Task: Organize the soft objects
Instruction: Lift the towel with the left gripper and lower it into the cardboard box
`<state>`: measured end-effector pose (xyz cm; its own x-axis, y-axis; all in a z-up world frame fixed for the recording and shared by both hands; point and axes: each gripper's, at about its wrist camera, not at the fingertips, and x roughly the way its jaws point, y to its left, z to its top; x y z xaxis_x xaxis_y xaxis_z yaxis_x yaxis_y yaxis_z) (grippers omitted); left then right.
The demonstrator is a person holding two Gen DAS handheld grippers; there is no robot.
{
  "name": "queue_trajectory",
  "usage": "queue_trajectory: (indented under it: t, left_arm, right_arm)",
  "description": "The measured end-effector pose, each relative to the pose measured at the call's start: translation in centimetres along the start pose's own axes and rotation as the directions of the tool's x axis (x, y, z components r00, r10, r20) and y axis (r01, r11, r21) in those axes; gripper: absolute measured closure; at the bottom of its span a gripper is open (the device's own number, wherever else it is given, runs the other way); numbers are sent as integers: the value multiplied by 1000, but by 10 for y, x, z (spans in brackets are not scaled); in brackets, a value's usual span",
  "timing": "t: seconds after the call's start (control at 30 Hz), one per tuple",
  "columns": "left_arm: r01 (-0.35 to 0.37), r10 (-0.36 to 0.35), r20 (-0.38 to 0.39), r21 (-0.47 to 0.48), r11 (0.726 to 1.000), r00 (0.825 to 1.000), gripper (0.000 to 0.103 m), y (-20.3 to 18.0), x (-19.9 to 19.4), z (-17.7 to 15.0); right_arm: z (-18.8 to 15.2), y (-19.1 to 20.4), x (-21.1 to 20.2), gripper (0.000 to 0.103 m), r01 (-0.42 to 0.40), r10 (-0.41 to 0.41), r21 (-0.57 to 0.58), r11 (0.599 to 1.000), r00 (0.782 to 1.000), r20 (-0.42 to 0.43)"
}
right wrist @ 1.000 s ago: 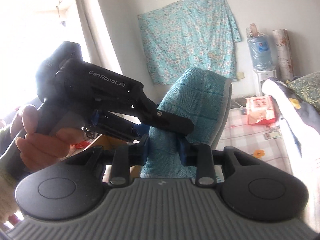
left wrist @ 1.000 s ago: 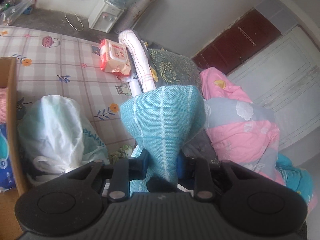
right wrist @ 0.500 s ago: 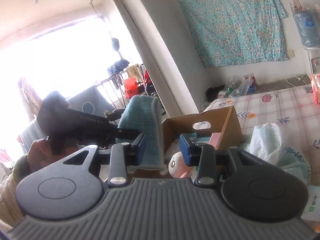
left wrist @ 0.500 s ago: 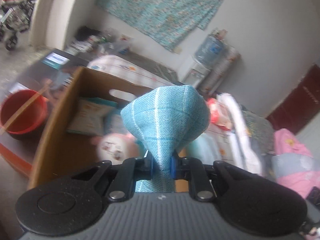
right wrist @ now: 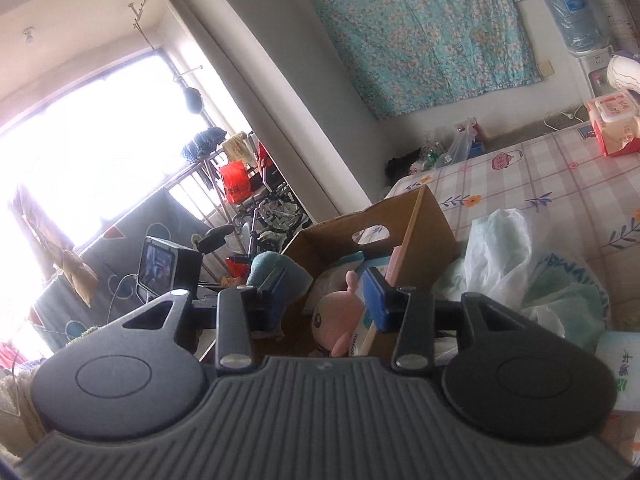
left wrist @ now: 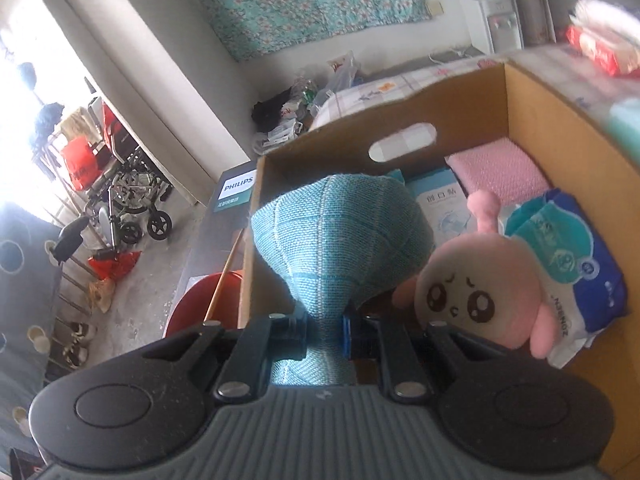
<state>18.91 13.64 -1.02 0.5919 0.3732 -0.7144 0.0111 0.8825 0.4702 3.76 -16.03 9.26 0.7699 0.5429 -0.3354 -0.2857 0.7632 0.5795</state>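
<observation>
My left gripper (left wrist: 325,334) is shut on a folded teal cloth (left wrist: 340,240) and holds it over the near left part of an open cardboard box (left wrist: 404,120). In the box lie a pink plush toy (left wrist: 472,300), a blue tissue pack (left wrist: 568,256), a pink sponge (left wrist: 500,170) and a flat blue box (left wrist: 444,208). My right gripper (right wrist: 328,294) is open and empty, a little back from the same box (right wrist: 436,224); the teal cloth (right wrist: 268,266) shows behind its left finger, the plush (right wrist: 340,320) between its fingers.
The box stands at the edge of a bed with a checked floral sheet (right wrist: 560,176). Crumpled plastic bags (right wrist: 520,264) lie right of the box, a red wet-wipes pack (right wrist: 614,122) farther back. A red bucket (left wrist: 200,300) and a wheelchair (left wrist: 132,196) stand on the floor at the left.
My left gripper has swung left from the bed with the teal cloth and now holds it over the box. My right gripper has let go of the cloth and opened.
</observation>
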Motion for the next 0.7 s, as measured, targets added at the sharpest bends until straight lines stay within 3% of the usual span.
queue_trajectory:
  t: [0.1,0.2,0.37,0.5,0.67,0.7]
  left_arm:
    - [-17,21,-67,57,998,998,88,-18,20,0]
    - [-11,18,-138,53,999,990,88,-25,36,-1]
    - [58,-49,-238,30,998,970,88,-29,47,-7]
    - [79,-72,-276,14,997,959,86,-28,48,-12]
    - [129,-145,-289,-74,989,946,70,-15,52,-14]
    - [142,-160,-275,-84,986,948,62,-12,48,-14]
  right_arm:
    - [3,-16,-4,61,-6,6,31,1000,1000,14]
    - [2,-29,-8,60,-9,8,52,999,1000,17]
    - [3,-47,-12,59,-3,1,89,996,1000,19]
    - [2,-57,-13,59,1,-3,107,994,1000,21]
    - [-1,-58,-13,55,11,-13,109,994,1000,18]
    - [-2,-58,-14,53,16,-18,111,994,1000,18]
